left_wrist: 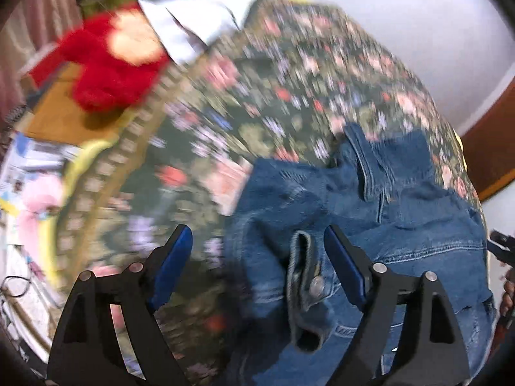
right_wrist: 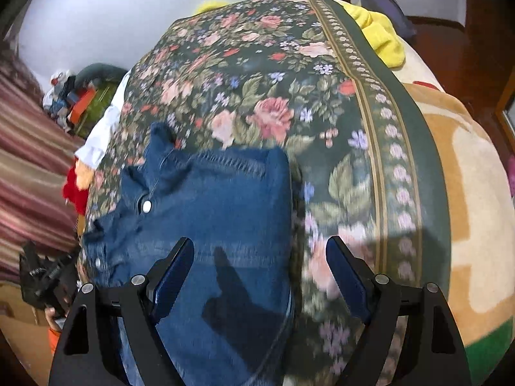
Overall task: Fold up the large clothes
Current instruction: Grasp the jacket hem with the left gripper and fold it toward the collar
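The right wrist view is showing the floral bedspread (right_wrist: pixel 257 74) covering the bed, and everything here is being placed against it. The denim jacket (right_wrist: pixel 219 212) is lying on it, toward its left half, partly folded into a thick blue block with a metal snap button (right_wrist: pixel 147 206) showing near its left edge. A yellow cloth (right_wrist: pixel 376 32) is sitting past the bedspread's far right border, and a red plush toy (left_wrist: pixel 109 64) is lying beyond its left edge in the left wrist view.

The main risk, as I judge it, is that the loose fold is springing back or sliding: the denim is stiff and bulky, and no jaw is pressing on it. A second risk is a finger catching the raised cuff flap (left_wrist: pixel 305 276) on the way in and dragging the layers out of line. Pinching bedspread along with denim would also be pulling the base cloth up under the fold.

The right gripper (right_wrist: pixel 260 276) is hanging over the jacket's right edge with its fingers spread wide; its left finger is over the denim, its right finger over bare bedspread, and nothing is being pinched. The left gripper (left_wrist: pixel 257 267) is likewise spread wide, holding nothing; the jacket's left edge and the cuff flap are lying in the gap, closer to its right finger (left_wrist: pixel 344 267), while its left finger (left_wrist: pixel 170 263) is over bare bedspread.
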